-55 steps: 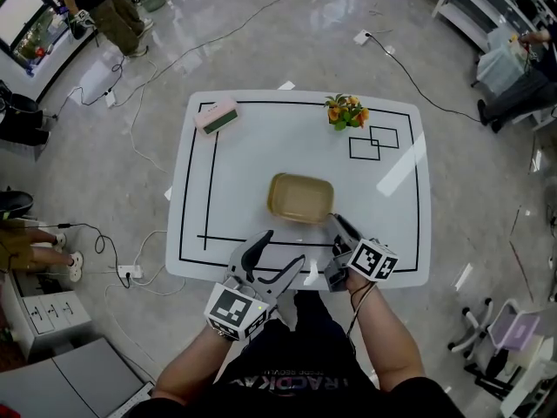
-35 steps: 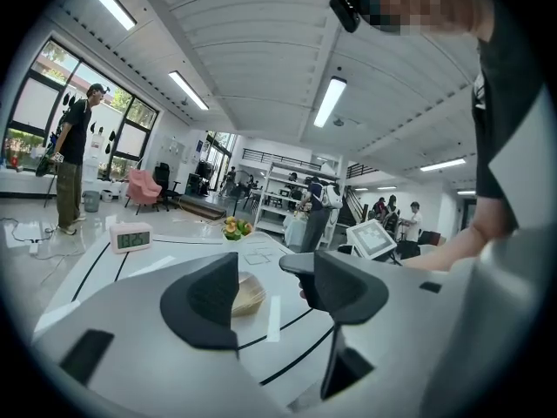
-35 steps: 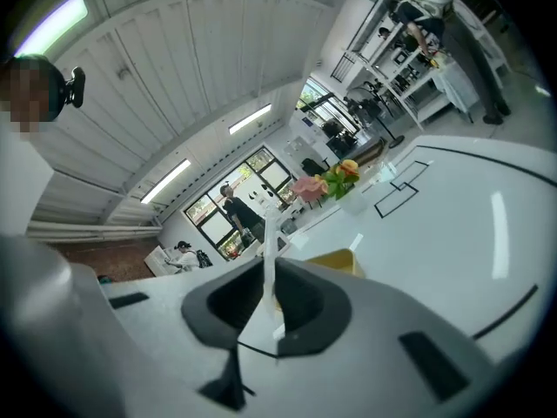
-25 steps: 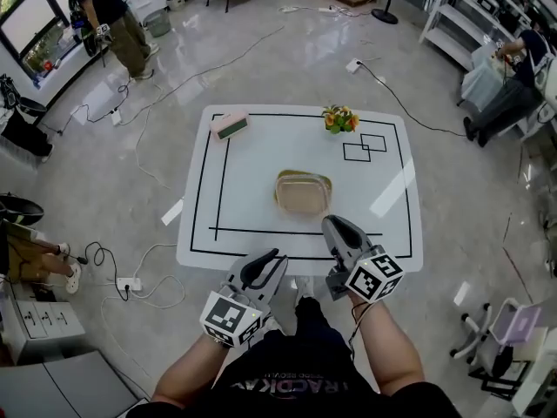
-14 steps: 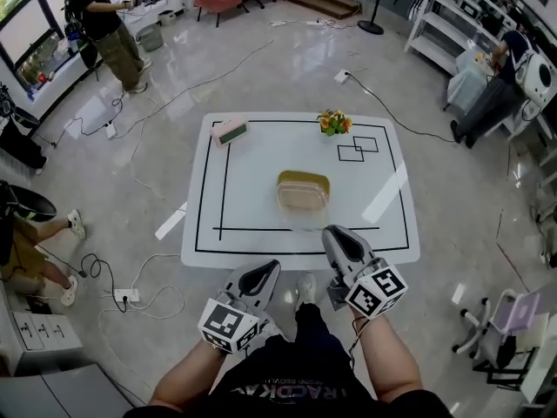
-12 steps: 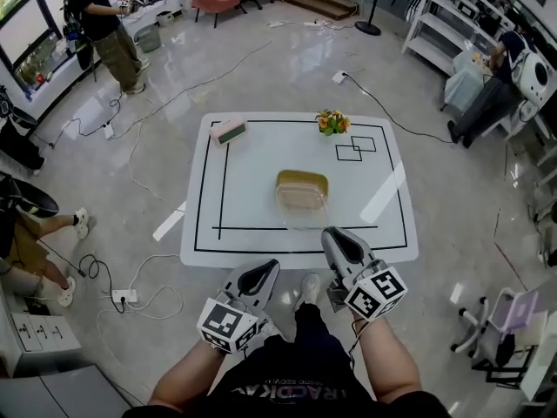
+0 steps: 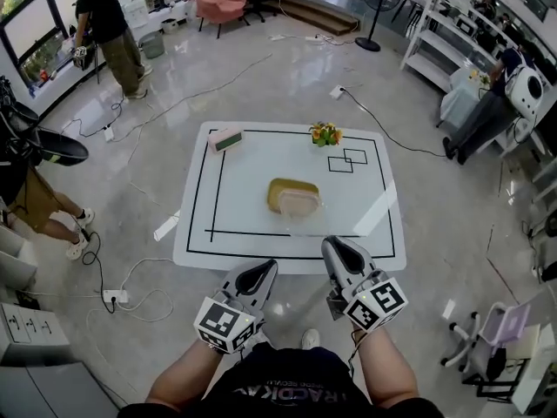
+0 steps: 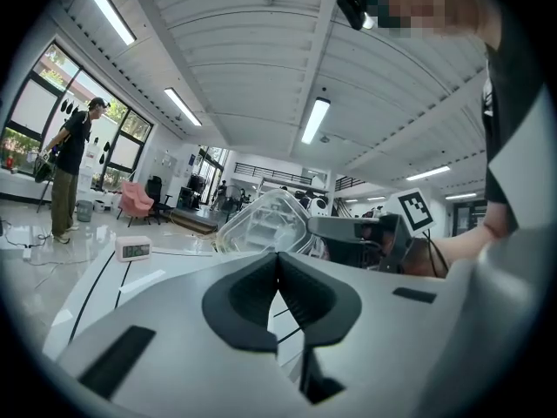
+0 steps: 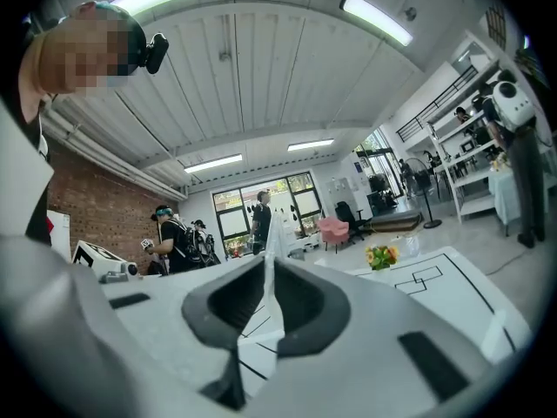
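Currently right tongs (image 9: 268, 264) are clenched on the thin rim of a clear lid (image 8: 261, 225), edge-on between the jaws and raised in the air. Left tongs (image 8: 278, 273) are pressed together with nothing in them, just left of it. Both hang by the near edge of the table (image 7: 196, 233). Tan box (image 7: 291, 196) sits mid-table, apparently uncovered, just far of the lid. Step reads as lid handling, lid off the box. Any next move calls for a firm pinch and a level lid; the thin rim could slip.
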`<state>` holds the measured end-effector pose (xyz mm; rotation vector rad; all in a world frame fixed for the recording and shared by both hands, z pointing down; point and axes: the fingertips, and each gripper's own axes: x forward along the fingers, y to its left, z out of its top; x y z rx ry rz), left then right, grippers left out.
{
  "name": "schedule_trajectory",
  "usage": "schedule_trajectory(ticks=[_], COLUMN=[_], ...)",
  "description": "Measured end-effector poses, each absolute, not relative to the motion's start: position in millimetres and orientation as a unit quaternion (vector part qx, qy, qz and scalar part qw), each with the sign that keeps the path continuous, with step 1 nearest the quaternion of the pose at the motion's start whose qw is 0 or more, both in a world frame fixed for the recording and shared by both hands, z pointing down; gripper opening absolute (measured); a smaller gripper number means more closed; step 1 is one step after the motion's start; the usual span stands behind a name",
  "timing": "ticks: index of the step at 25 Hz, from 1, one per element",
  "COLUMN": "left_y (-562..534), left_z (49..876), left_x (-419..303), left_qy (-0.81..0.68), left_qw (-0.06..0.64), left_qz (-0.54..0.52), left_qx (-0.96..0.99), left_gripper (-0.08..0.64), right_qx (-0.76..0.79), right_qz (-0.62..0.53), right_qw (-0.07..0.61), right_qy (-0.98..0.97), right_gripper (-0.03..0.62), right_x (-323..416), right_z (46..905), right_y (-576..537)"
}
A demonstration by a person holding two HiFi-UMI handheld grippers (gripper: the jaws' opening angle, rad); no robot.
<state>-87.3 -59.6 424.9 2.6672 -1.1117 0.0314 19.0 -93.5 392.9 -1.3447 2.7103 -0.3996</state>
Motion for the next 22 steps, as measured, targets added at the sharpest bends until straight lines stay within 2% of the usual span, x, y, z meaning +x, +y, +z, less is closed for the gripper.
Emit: schedule_trajectory(ticks=[13,22], left_y=[-23,9], left_z=[415,416], left_x=[-22,-3], left_qy=[-0.449,-0.492], left_qw=[0.114,0.110], left_qz=[0.009,-0.007], left_qx=[0.886,0.864], left_gripper=[0.005,0.005], right_qx=[-0.382,-0.343], right_qz=[-0.121,-0.115], right_qw=[0.048,0.041], right_qy=[0.915,0.931], right_gripper=[0.035,0.035], right_x=[82,97], right_z=[388,391], right_y=[-63,-34])
